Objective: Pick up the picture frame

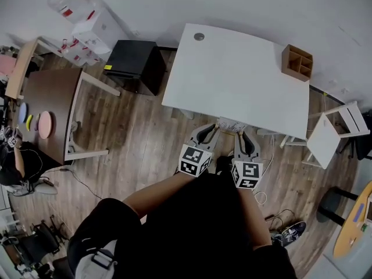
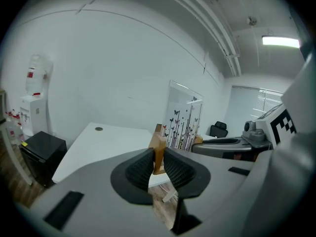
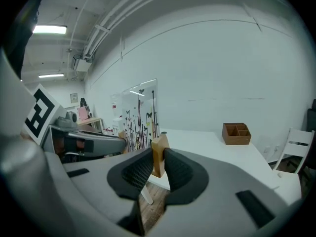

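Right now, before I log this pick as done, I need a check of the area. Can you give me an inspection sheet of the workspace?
Surface: white table, bare apart from the items under clutter.
Job's things: picture frame, a clear panel printed with butterflies and stems, held up just off the table's near edge.
Clutter: wooden organiser box near the far right corner; round grey grommet set in the top.
Grippers: left gripper and right gripper are each shut on a wooden foot of the picture frame.
Cables: loose cables on the wood floor to the person's right.
Surroundings: black cabinet, white chair, water dispenser.
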The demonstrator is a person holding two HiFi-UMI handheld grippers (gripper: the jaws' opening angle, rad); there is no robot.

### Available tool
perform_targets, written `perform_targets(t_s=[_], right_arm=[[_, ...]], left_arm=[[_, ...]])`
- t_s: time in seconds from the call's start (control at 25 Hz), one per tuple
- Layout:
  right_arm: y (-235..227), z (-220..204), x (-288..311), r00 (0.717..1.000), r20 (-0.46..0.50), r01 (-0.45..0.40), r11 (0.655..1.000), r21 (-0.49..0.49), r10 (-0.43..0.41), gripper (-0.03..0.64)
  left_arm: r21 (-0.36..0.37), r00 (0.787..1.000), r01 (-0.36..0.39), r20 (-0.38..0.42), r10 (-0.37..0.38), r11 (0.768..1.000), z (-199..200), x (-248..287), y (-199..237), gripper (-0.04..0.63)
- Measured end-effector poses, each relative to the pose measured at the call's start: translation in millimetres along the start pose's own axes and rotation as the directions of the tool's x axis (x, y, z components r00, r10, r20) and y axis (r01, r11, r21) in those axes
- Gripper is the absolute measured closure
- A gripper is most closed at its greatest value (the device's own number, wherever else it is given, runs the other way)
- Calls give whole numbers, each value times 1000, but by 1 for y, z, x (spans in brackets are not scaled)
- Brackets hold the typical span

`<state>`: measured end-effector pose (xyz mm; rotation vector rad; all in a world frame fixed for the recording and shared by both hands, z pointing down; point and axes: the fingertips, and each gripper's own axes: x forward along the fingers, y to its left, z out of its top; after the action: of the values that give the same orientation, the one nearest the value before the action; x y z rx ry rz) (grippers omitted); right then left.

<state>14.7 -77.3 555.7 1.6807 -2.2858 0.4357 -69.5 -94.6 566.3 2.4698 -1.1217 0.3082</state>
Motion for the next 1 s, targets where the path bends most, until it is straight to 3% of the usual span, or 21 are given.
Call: perform_targets(t_s=[0.56, 1.0], right_arm=[[-7, 49, -57, 993, 117, 32, 998, -54, -26, 534], [-2, 44, -72, 988, 152, 35, 998, -47, -27, 535]], left_arm=[[85, 989, -29, 148, 16, 996, 49, -28, -50, 528], [113, 983, -50, 181, 29, 992, 44, -40, -60, 529]])
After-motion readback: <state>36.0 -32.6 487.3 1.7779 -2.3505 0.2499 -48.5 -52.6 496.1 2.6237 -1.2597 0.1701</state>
